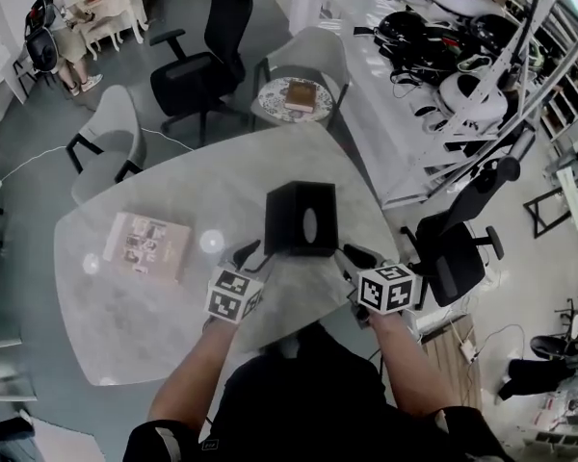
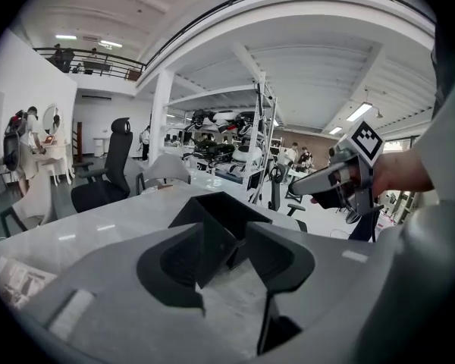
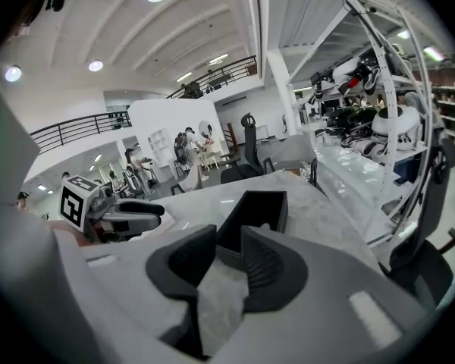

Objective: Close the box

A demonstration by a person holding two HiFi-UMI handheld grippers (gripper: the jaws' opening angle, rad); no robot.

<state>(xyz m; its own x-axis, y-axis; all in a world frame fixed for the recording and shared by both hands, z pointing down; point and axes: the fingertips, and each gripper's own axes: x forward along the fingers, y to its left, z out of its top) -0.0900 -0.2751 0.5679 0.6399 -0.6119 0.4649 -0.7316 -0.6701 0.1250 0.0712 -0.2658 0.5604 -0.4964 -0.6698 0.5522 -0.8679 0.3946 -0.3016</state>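
Observation:
A black box [image 1: 302,218] stands on the pale marble table [image 1: 125,306], just beyond both grippers; its top face shows an oval hole. My left gripper [image 1: 251,254] is at the box's near left corner, jaws open with only table between them. My right gripper [image 1: 357,256] is at the near right corner, also open and holding nothing. In the left gripper view the box [image 2: 220,212] sits right past the fingers of the left gripper [image 2: 239,255], a corner toward me. In the right gripper view the box [image 3: 258,207] lies just beyond the right gripper [image 3: 226,262].
A printed booklet [image 1: 149,243] lies on the table's left part. Grey chairs [image 1: 111,138] and a black office chair [image 1: 204,61] ring the far side, another black chair [image 1: 458,248] stands at the right. White shelving with helmets [image 1: 443,46] runs along the right.

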